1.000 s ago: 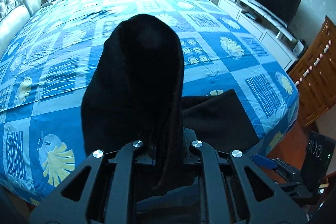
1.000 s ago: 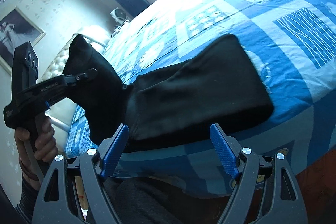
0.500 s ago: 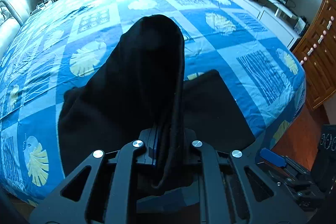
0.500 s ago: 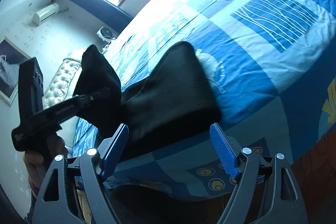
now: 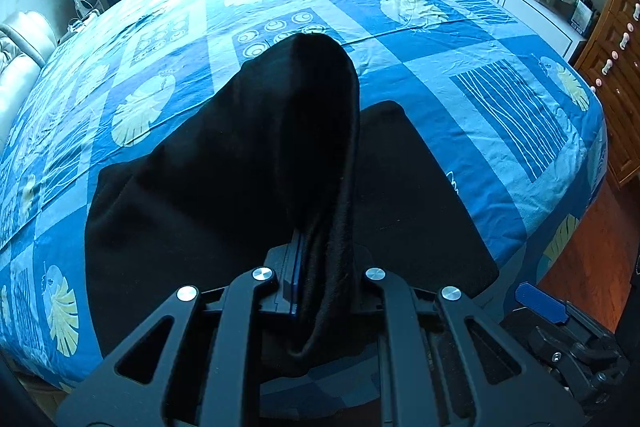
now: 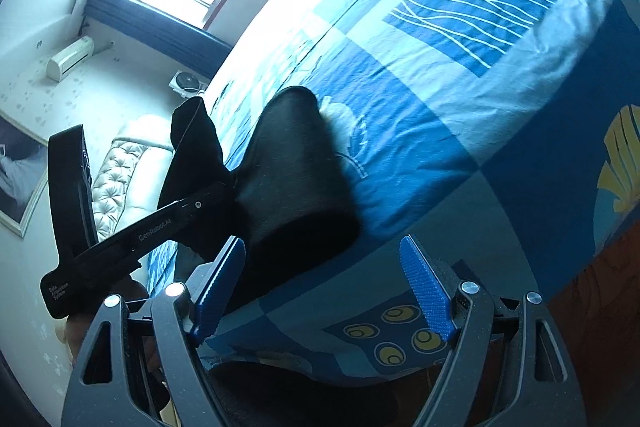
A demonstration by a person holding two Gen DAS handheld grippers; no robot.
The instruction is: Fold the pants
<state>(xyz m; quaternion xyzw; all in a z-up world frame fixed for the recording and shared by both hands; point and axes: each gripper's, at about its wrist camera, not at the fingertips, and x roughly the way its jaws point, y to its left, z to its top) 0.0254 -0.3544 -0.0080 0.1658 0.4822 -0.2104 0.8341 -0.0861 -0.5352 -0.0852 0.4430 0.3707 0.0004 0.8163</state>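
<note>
Pants (image 5: pixel 224 195), black, are pinched at one end in the left gripper (image 5: pixel 316 287), whose jaws are clamped on a bunched edge of the cloth. From there the fabric rises in a hump and drapes down to the rest of the garment, which lies flat on the near part of the blue patterned bed (image 5: pixel 440 75). The right gripper (image 6: pixel 324 287) hangs at the near right edge of the bed, jaws apart and empty, beside the flat dark panel. A fold looks under way: the lifted end has yet to be laid down and smoothed, and further folds may remain.
</note>
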